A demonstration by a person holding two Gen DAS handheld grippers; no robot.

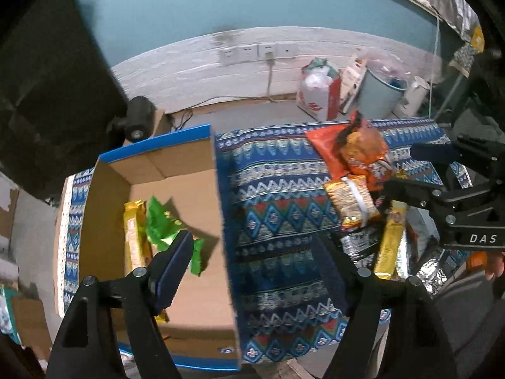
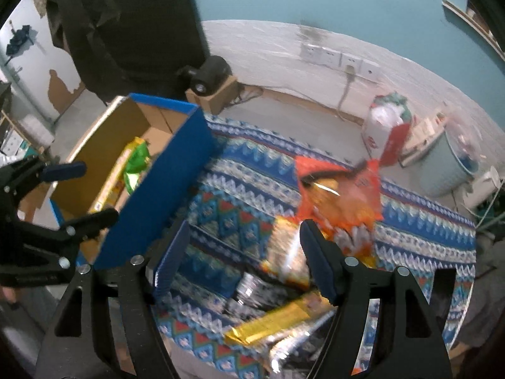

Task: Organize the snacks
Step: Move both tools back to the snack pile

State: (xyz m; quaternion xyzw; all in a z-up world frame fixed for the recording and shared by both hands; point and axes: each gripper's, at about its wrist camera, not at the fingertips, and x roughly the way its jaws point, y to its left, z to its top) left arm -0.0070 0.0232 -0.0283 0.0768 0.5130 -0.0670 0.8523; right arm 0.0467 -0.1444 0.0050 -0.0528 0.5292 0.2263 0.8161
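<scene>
A blue cardboard box (image 1: 221, 208) stands on the patterned cloth at the left; it also shows in the right wrist view (image 2: 164, 195). Inside lie a gold biscuit pack (image 1: 134, 233) and a green snack bag (image 1: 164, 224). A heap of snacks lies to the right: an orange chip bag (image 1: 363, 154) (image 2: 341, 189), a yellow noodle pack (image 1: 350, 202) (image 2: 287, 255), a gold bar pack (image 1: 391, 240) (image 2: 274, 322) and silver packets (image 2: 252, 287). My left gripper (image 1: 252, 252) is open and empty, hovering by the box's right wall. My right gripper (image 2: 243, 246) (image 1: 407, 167) is open and empty above the heap.
The table wears a blue patterned cloth (image 1: 277, 189). Behind it on the floor are a white and red bag (image 1: 318, 94), a pale blue bin (image 1: 378, 91) and a black device on a small carton (image 1: 139, 120). A white wall with sockets (image 1: 258, 52) runs behind.
</scene>
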